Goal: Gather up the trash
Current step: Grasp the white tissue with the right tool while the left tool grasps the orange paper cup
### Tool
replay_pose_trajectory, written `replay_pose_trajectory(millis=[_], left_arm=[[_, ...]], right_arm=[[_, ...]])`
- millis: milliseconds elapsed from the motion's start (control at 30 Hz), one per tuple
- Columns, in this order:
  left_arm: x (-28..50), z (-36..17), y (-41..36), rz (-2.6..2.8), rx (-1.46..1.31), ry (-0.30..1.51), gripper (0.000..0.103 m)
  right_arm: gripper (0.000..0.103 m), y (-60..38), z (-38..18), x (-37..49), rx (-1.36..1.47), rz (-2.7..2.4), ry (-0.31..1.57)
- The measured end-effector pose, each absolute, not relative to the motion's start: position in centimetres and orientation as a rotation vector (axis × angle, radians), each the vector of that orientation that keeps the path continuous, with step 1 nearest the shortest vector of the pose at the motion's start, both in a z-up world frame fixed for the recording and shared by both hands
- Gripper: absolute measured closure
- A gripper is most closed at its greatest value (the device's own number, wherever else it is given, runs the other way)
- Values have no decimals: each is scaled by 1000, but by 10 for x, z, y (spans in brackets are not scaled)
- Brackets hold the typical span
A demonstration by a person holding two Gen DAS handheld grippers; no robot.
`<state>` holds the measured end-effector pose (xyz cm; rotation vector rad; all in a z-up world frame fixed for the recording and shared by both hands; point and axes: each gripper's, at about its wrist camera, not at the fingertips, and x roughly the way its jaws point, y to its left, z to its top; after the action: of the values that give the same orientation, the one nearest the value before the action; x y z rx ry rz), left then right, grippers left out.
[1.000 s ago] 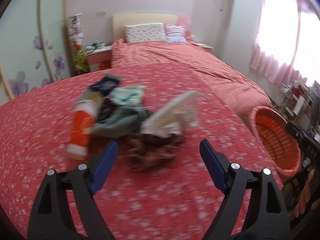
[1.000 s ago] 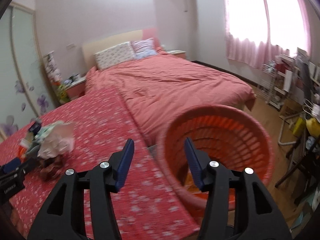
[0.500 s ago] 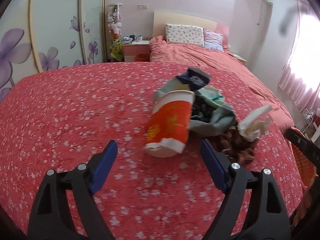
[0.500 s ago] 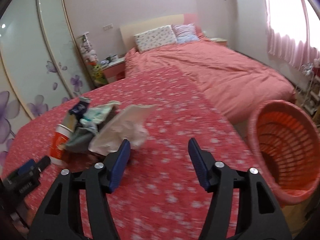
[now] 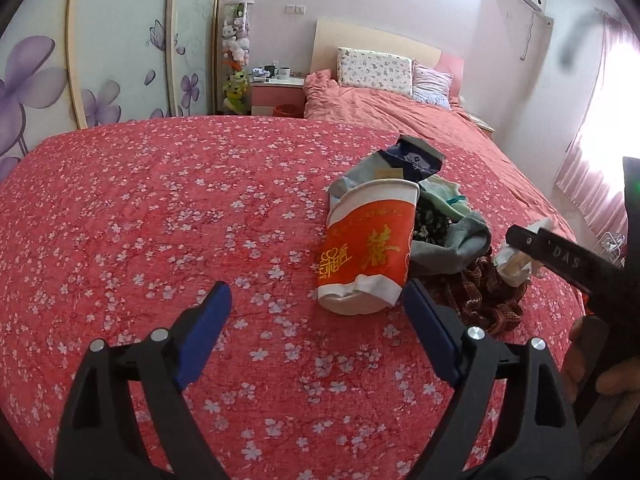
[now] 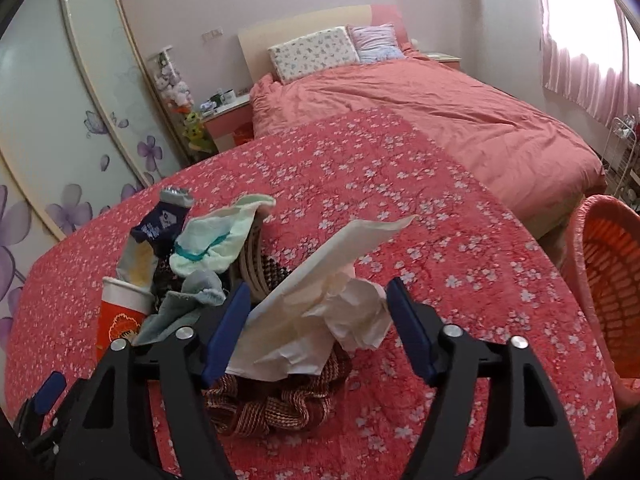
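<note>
Two claws wide: right gripper (image 6: pixel 316 320) straddles light, crushable tissue (image 6: pixel 320 320); I'd pinch its bunched middle. Left gripper (image 5: pixel 316 316) empty.

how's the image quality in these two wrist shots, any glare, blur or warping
Left wrist view: sharp on the paper cup, window at right blown out to white, a dark smear near the top right, fisheye bending the wardrobe doors. Right wrist view: crumpled paper crisp, slight softness at the orange basket on the edge, curtains overexposed, dark vignette in the corners.
</note>
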<state>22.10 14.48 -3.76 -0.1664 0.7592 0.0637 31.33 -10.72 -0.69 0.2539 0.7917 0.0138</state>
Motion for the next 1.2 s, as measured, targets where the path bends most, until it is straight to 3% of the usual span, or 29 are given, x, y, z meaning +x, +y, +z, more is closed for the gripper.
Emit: replay_pose_trajectory(millis=[200, 367, 700, 1000, 1200], left_arm=[[232, -41, 134, 63, -155, 766, 17], [242, -42, 124, 63, -138, 775, 17], [265, -46, 104, 86, -96, 798, 19], [280, -56, 109, 107, -117, 853, 43], [285, -67, 119, 116, -151, 895, 46]], right_arm=[[65, -112, -6, 303, 221, 43, 783], [76, -124, -6, 297, 254, 70, 773], [79, -149, -1, 289, 297, 49, 741], [79, -160, -4, 284, 295, 34, 737], [79, -165, -6, 282, 295, 27, 735]])
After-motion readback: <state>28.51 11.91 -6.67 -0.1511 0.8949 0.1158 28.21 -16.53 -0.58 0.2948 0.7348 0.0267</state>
